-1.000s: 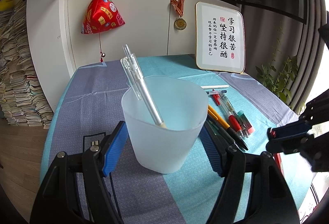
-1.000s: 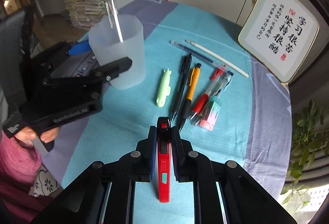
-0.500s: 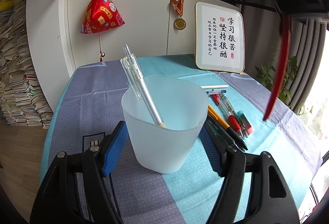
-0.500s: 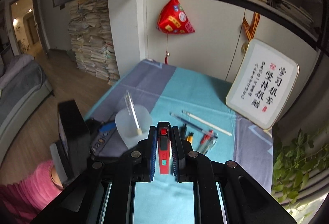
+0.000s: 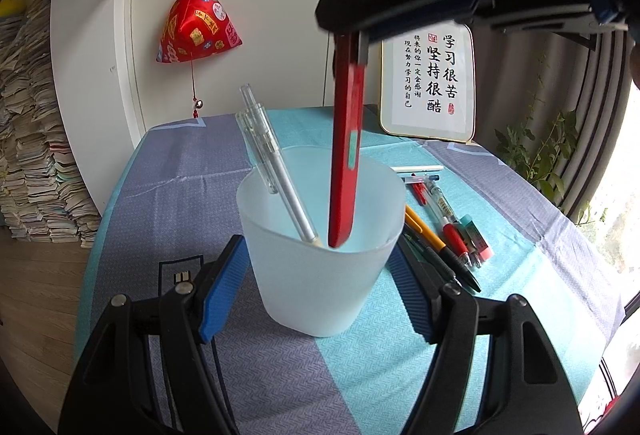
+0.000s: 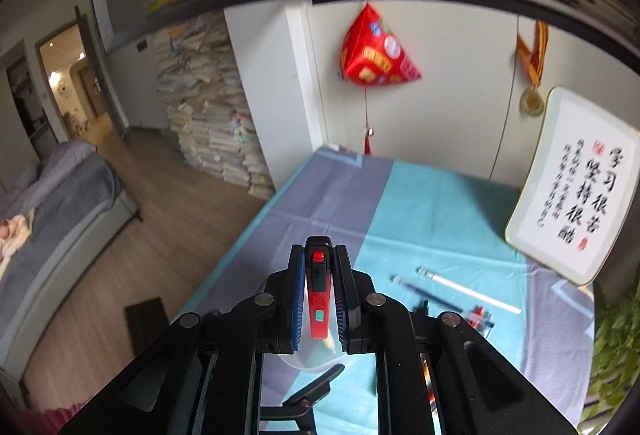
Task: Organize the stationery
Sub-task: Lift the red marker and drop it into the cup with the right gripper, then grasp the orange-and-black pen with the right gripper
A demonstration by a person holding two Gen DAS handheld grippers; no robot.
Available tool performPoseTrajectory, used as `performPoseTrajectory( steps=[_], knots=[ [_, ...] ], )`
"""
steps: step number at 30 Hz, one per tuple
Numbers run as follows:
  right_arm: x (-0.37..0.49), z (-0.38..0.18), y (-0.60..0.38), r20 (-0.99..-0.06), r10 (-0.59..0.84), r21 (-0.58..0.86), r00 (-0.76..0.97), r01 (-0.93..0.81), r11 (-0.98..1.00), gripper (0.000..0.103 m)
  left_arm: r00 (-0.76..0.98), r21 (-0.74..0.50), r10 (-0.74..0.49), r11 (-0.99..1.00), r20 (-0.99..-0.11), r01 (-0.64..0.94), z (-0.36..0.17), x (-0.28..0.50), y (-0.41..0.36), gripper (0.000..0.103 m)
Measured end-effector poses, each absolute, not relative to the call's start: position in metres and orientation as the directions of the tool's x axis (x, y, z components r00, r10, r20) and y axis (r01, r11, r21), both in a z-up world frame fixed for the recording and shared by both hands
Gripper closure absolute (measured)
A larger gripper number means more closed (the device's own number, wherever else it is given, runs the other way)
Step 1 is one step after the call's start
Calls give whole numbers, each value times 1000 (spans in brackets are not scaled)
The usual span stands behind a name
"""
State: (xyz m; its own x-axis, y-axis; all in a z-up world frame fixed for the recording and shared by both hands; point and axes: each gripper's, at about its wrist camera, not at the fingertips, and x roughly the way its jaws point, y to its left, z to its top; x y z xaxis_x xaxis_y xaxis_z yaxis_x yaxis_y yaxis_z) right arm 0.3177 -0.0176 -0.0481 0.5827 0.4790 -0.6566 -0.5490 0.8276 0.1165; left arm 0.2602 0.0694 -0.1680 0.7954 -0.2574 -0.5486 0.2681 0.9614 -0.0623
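Red utility knife (image 5: pixel 345 139), clamped in the right gripper (image 6: pixel 318 299), now risen from the desk and tipped into the frosted cup (image 5: pixel 320 255) pinched by the left gripper (image 5: pixel 316 287) near the front edge, probably awaiting release.

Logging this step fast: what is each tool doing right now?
Left tool: closed on the frosted cup.
Right tool: closed on the red utility knife, its tip inside the cup.
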Motion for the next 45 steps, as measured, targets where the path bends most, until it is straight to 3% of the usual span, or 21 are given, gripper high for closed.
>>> performPoseTrajectory(
  steps=[13, 23, 33, 38, 45],
  knots=[
    [338, -87, -14, -736, 462, 160, 495, -535, 829, 89, 795, -64, -258, 961, -549, 268, -168, 260, 70, 32],
    [321, -75, -48, -711, 430, 140, 556, -486, 862, 89, 794, -65, -260, 961, -550, 269, -168, 261, 70, 32],
    [299, -166, -105, -860, 245, 84, 448, -350, 933, 89, 794, -66, -260, 961, -549, 269, -168, 261, 70, 32],
    [298, -185, -113, -868, 272, 136, 416, -328, 935, 89, 794, -66, -260, 961, -550, 269, -168, 261, 70, 32],
    [302, -194, -106, -874, 239, 92, 424, -340, 936, 89, 794, -65, -260, 961, -549, 270, -168, 261, 70, 32]
  ],
)
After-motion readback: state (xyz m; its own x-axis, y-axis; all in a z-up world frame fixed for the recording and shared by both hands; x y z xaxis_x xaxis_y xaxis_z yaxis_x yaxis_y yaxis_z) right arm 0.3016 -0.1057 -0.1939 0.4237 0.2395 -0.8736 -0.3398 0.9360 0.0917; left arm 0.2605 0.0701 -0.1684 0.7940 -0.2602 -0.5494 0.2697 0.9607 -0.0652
